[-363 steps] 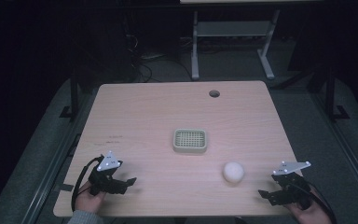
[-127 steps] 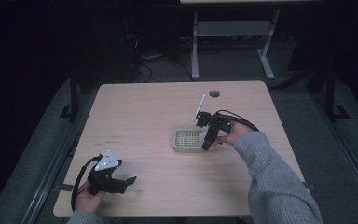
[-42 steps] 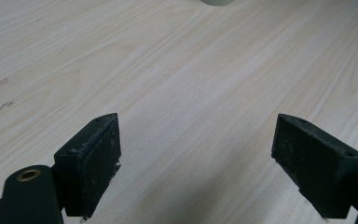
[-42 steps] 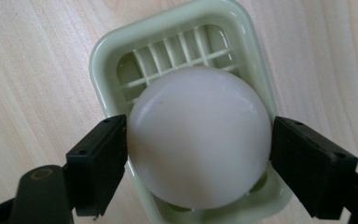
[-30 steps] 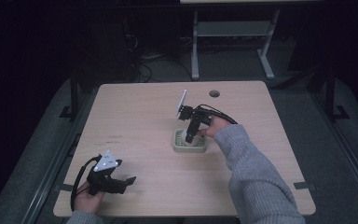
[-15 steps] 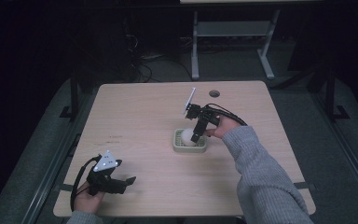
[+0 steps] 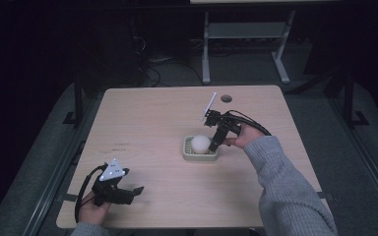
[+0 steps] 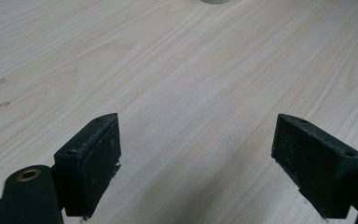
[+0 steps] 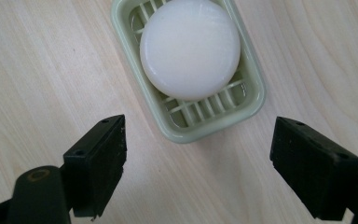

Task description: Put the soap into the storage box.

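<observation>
1. The soap lies in the dish, a little toward one end of it, and it rests on the ribs of the grid. So I judge that the main step, to put the white round soap into the pale green dish, is done.

2. The dish stands near the middle of the surface, flat and not tilted. Nothing else lies near it.

3. The right claw is wide open and holds nothing. In the right gripper view its two black jaws stand apart on both sides of the near end of the dish, and they do not touch the dish or the soap.

4. What is left, as I judge, is only to take this claw away from the dish and bring the hand back to the near edge of the surface. The jaws should lift clear, because a bump on the rim could push the dish.

5. In the high view the right claw points down at the right side of the dish, with the forearm in a grey sleeve stretched forward over the surface.

6. The left claw rests low at the near left corner, well apart from the dish. Its jaws are also open and empty, with bare wood between them in the left gripper view.
</observation>
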